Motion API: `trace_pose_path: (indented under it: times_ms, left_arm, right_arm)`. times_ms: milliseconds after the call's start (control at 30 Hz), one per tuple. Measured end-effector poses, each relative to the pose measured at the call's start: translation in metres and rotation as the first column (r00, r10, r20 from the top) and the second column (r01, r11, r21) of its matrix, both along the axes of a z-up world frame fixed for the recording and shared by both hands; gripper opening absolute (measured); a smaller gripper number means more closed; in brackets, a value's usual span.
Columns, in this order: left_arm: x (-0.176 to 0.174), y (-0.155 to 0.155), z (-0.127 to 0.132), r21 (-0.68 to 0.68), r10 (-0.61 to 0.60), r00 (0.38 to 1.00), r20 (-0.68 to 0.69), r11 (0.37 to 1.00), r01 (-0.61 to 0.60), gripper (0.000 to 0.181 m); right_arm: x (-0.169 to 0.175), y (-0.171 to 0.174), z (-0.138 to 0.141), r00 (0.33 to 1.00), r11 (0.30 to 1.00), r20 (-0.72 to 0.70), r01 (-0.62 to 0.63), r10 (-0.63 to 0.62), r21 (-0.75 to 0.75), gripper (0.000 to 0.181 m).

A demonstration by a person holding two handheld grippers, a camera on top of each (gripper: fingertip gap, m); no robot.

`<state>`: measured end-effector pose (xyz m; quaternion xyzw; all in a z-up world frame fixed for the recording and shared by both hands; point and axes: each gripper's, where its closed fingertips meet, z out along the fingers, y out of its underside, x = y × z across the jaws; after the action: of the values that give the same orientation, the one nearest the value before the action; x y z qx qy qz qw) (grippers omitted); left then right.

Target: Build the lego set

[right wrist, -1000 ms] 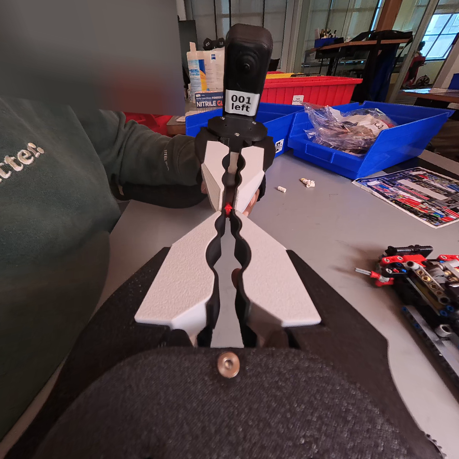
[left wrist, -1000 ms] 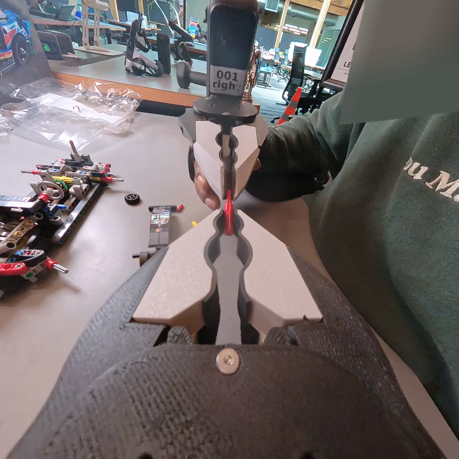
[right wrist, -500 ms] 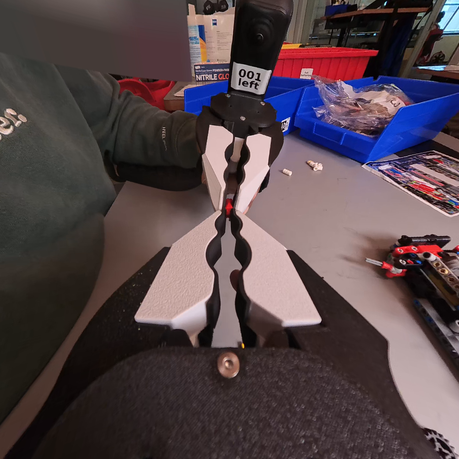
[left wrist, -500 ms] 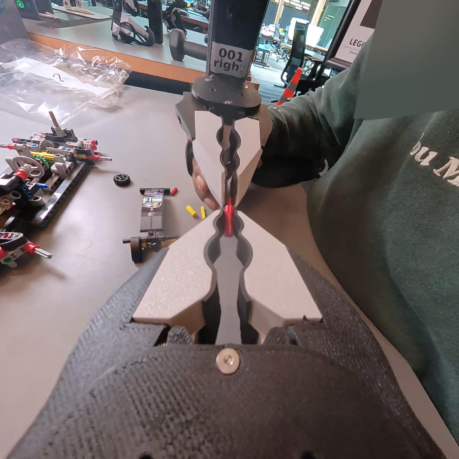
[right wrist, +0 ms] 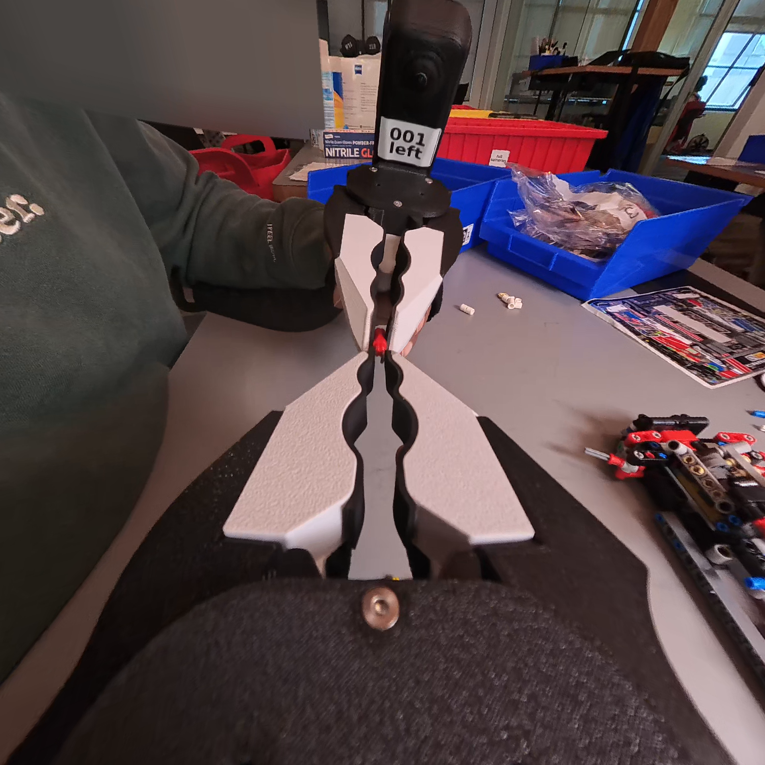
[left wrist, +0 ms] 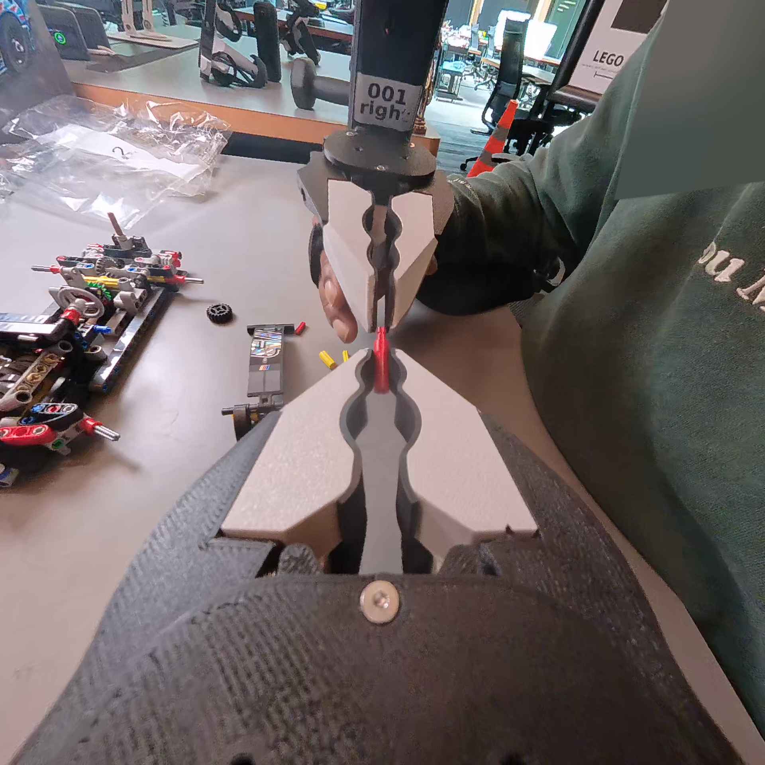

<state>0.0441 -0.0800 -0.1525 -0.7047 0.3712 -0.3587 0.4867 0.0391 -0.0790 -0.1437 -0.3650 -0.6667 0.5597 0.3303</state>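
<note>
Both views evenly lit, bright, diffuse indoor light. Daylight seen through windows (right wrist: 734, 70) at upper right of right wrist view, slightly overexposed. Soft shadows cast on table (left wrist: 174, 509) beside lego assembly (left wrist: 74, 331) at left of left wrist view. Glare noted on clear plastic bags (left wrist: 111, 157), upper left. Strong wide-angle distortion: straight edges bowed toward frame borders. Centre sharp; lego assembly (right wrist: 703, 476) at right edge of right wrist view slightly smeared. Distant background soft.

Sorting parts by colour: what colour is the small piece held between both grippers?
Red piece; clearest in the left wrist view.
</note>
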Motion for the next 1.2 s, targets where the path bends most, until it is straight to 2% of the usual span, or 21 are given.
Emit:
trace_pose_path:
  times_ms: [333, 433, 500, 567, 733, 833, 900, 967, 1000, 1067, 1100, 1200]
  left_arm:
    - [0.005, -0.005, -0.007, -0.03, -0.015, 1.0, -0.009, 0.999, 0.015, 0.004]
    - [0.007, -0.004, -0.016, -0.046, -0.016, 0.999, -0.051, 0.999, 0.014, 0.003]
    - [0.008, -0.004, -0.02, -0.06, -0.018, 0.999, -0.049, 0.998, 0.015, 0.003]
    - [0.008, -0.004, -0.026, -0.063, -0.026, 0.996, -0.086, 0.998, 0.02, 0.003]
    - [0.007, -0.001, -0.028, -0.058, -0.028, 0.997, -0.077, 0.998, 0.024, 0.004]
    - [-0.001, 0.012, -0.014, -0.011, 0.042, 0.999, -0.022, 0.999, -0.042, 0.004]
    - [-0.019, 0.021, -0.022, 0.029, 0.128, 0.987, -0.096, 0.992, -0.126, 0.004]
    - [-0.033, 0.023, -0.031, 0.023, 0.182, 0.976, -0.124, 0.983, -0.18, 0.004]
    - [-0.038, 0.024, -0.033, 0.024, 0.207, 0.97, -0.126, 0.978, -0.206, 0.004]
    - [-0.044, 0.029, -0.036, 0.04, 0.247, 0.958, -0.145, 0.969, -0.243, 0.004]
    - [-0.046, 0.031, -0.036, 0.047, 0.257, 0.955, -0.151, 0.966, -0.253, 0.004]
    - [-0.05, 0.035, -0.042, 0.054, 0.284, 0.944, -0.169, 0.959, -0.279, 0.004]
  right_arm:
    - [0.002, -0.008, -0.01, 0.998, 0.998, 0.064, -0.028, 0.024, 0.061, 0.0]
    - [0.002, -0.008, -0.021, 0.994, 0.994, 0.11, -0.038, 0.026, 0.107, 0.0]
    - [0.003, -0.007, -0.024, 0.992, 0.997, 0.123, -0.043, 0.035, 0.069, 0.0]
    - [0.003, -0.008, -0.031, 0.988, 0.993, 0.152, -0.055, 0.039, 0.1, 0.0]
    - [0.001, -0.005, -0.033, 0.987, 0.994, 0.158, -0.048, 0.033, 0.096, 0.001]
    - [0.003, 0.019, -0.008, 0.995, 0.986, 0.09, 0.027, -0.042, 0.162, 0.002]
    - [0.019, 0.058, 0.023, 0.989, 0.981, 0.039, 0.134, -0.141, 0.142, 0.018]
    - [0.045, 0.1, 0.032, 0.967, 0.961, 0.072, 0.232, -0.245, 0.149, 0.019]
    - [0.06, 0.118, 0.022, 0.947, 0.942, 0.123, 0.267, -0.296, 0.205, 0.018]
    - [0.085, 0.141, -0.016, 0.89, 0.912, 0.278, 0.274, -0.36, 0.306, 0.017]
    - [0.093, 0.141, -0.034, 0.868, 0.923, 0.358, 0.244, -0.344, 0.297, 0.018]
    - [0.093, 0.123, -0.068, 0.83, 0.95, 0.475, 0.193, -0.292, 0.247, 0.019]
